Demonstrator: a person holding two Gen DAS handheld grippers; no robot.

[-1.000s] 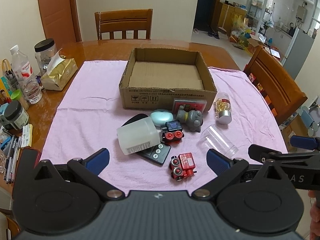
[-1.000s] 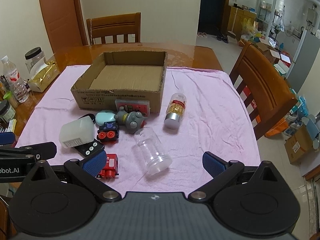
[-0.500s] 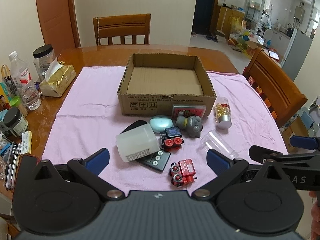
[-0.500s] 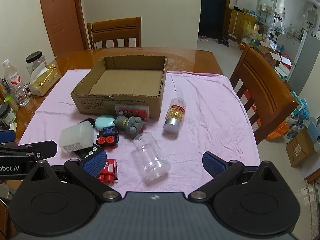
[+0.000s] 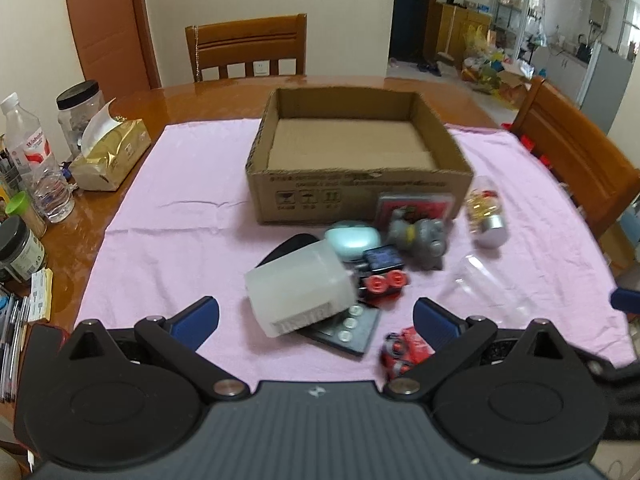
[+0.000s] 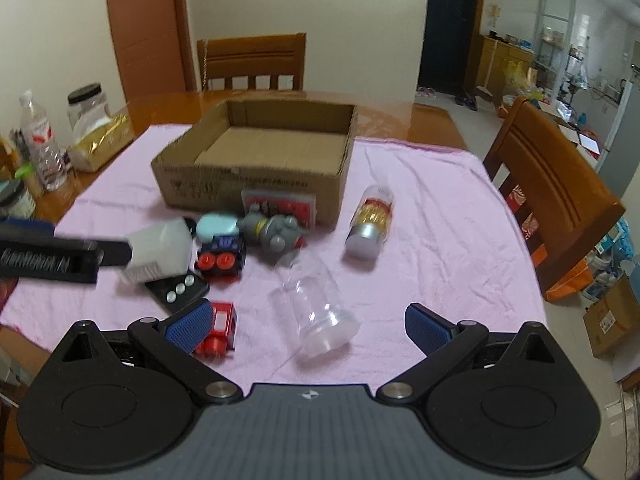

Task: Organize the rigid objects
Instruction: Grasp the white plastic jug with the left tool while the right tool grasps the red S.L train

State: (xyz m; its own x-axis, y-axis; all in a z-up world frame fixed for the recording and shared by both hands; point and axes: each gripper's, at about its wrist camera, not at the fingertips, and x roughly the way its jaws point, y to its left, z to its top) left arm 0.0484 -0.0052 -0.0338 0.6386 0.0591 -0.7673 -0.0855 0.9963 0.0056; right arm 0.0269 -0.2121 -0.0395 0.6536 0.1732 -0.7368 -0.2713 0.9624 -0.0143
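An open cardboard box (image 5: 356, 192) (image 6: 256, 188) stands empty on a pink cloth. In front of it lie a white plastic container (image 5: 298, 292) (image 6: 158, 250), a black remote (image 5: 344, 330), a teal case (image 5: 352, 236), a grey toy figure (image 5: 418, 236) (image 6: 274, 230), a blue toy car (image 5: 382, 270) (image 6: 222, 256), a red toy car (image 5: 404, 350) (image 6: 218, 330), a clear jar (image 6: 314, 312) (image 5: 486, 290), a capsule bottle (image 5: 486, 212) (image 6: 370, 222) and a red card pack (image 5: 416, 206). My left gripper (image 5: 316, 316) is open just before the white container. My right gripper (image 6: 308, 324) is open around the clear jar.
A tissue pack (image 5: 110, 156), a water bottle (image 5: 38, 160) and jars (image 5: 78, 114) stand at the table's left edge. Wooden chairs stand behind the table (image 5: 246, 50) and at its right (image 6: 552, 196). The left gripper's arm shows in the right wrist view (image 6: 52, 260).
Both grippers moved forward and down toward the pile. The left one now faces the white container and the right one closes in on the clear jar. No object moved.
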